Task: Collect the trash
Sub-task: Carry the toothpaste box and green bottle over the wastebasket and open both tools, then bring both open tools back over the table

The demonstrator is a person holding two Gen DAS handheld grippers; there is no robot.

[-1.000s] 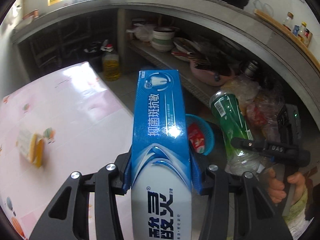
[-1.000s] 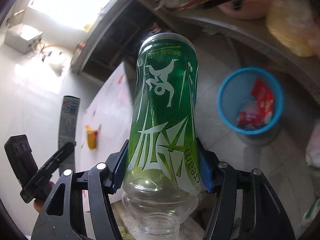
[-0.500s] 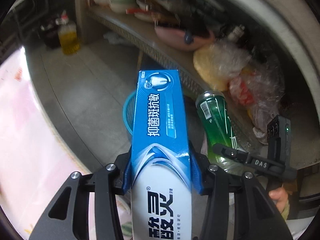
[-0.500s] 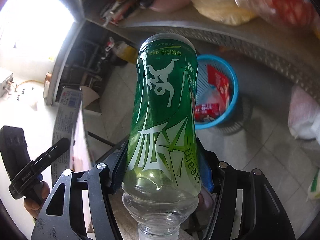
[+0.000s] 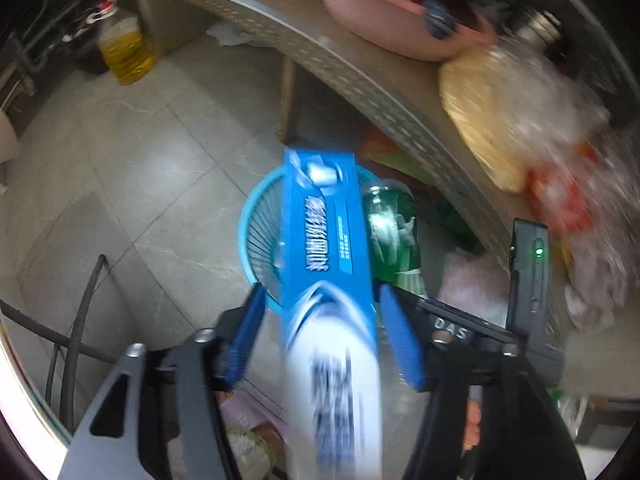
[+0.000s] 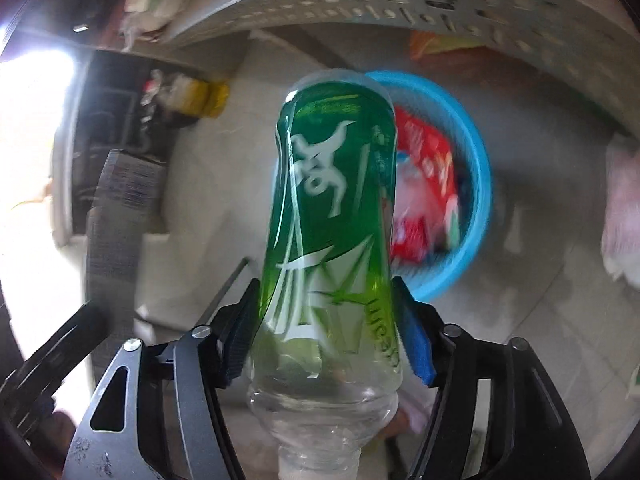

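A blue and white toothpaste box (image 5: 326, 248) lies between the blue pads of my left gripper (image 5: 320, 340); the jaws stand apart with gaps at both sides, and the blurred box points down at the blue trash basket (image 5: 256, 240) on the floor. My right gripper (image 6: 326, 332) has its jaws spread too, with small gaps beside the green plastic bottle (image 6: 332, 216) that sits between them. The bottle (image 5: 390, 232) also shows in the left wrist view. The basket (image 6: 476, 184) lies just beyond the bottle and holds red wrappers (image 6: 428, 176).
A low perforated metal shelf (image 5: 360, 80) runs behind the basket, with a pink basin (image 5: 400, 28) and plastic bags (image 5: 520, 120) on it. A yellow oil jug (image 5: 124, 48) stands on the tiled floor (image 5: 120, 160) at the back left. A table edge and black cables (image 5: 72, 320) are at lower left.
Both grippers have swung down toward the basket and come closer to it. Both sets of jaws have spread, and the toothpaste box now tilts and blurs between the left pads.
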